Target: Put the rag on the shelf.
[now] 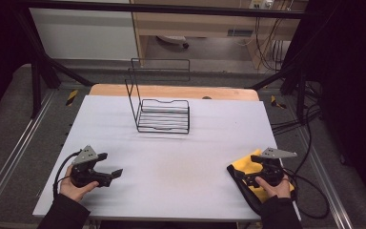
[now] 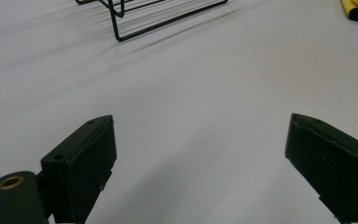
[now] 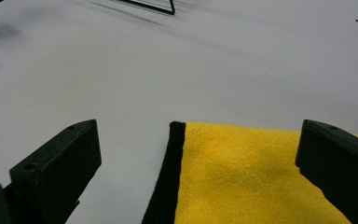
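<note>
Right hand-held gripper, jaws spread, hovers over the yellow cloth, poised to pinch it; left hand-held gripper waits released above the bare counter.

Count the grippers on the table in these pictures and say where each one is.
2. The left gripper is at the table's near left, jaws open over bare surface. The right gripper is at the near right, jaws open over the yellow cloth.
</note>
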A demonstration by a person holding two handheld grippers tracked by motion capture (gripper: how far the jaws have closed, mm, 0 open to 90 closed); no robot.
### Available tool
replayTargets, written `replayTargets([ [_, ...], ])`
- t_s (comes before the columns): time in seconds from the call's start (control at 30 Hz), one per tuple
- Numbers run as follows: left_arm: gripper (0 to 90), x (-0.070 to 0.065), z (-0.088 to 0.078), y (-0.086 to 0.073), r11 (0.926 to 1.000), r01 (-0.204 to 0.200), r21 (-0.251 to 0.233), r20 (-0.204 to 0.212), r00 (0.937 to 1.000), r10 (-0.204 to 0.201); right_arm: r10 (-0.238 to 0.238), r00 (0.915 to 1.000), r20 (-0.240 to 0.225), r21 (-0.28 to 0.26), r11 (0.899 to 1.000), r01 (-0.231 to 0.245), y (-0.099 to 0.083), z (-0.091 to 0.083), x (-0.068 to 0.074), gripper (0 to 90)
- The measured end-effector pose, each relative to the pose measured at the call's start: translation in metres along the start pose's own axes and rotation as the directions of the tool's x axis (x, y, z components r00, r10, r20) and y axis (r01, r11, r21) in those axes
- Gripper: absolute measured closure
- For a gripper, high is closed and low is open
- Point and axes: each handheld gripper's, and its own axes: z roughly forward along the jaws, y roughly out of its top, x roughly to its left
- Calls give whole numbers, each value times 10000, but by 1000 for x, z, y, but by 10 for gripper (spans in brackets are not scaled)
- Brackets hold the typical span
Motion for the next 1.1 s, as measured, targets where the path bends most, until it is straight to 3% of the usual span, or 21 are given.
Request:
replayTargets([
  [0.47, 90, 1, 0, -2, 10000, 80, 21, -131, 9999, -79, -89, 9996, 262, 389, 9992, 79, 3, 6, 10, 40],
  [0.67, 94, 3, -1, -2, 9999, 148, 10, -166, 9998, -148, -768, 9930, 894, 941, 9932, 684, 9, 19, 23, 100],
  [0.7, 94, 3, 0, -2, 9999, 110, 38, -168, 9998, -109, -846, 9917, 966, 1044, 9917, 744, 10, 21, 26, 118],
  [0.73, 95, 2, 0, -2, 9999, 117, 44, -168, 9998, -116, -1001, 9902, 976, 1227, 9885, 878, 10, 24, 29, 211],
  [0.77, 95, 2, 0, -2, 9999, 110, 56, -171, 9998, -109, -1001, 9902, 976, 1227, 9885, 878, 10, 24, 29, 211],
  [0.8, 96, 2, 0, -2, 9999, 100, 42, -179, 9998, -99, -1024, 9888, 1083, 1413, 9862, 866, 9, 28, 31, 308],
  [0.83, 96, 1, 0, -2, 9999, 92, 40, -175, 9998, -91, -1024, 9888, 1083, 1413, 9862, 866, 9, 28, 31, 308],
  [0.87, 98, 1, 0, -2, 10000, 75, 49, -177, 9998, -74, -1100, 9856, 1285, 1703, 9815, 874, 8, 33, 30, 389],
  [1.03, 101, 1, 1, -2, 9999, 46, 118, -180, 9998, -44, -1245, 9779, 1681, 1906, 9774, 917, 7, 40, 30, 498],
  [1.07, 102, 1, 1, -2, 9999, 61, 131, -180, 9998, -59, -1407, 9695, 2007, 2058, 9736, 987, 5, 44, 30, 552],
  [1.1, 102, 1, 2, -2, 9999, 51, 146, -188, 9998, -48, -1407, 9695, 2007, 2058, 9736, 987, 5, 44, 30, 552],
])
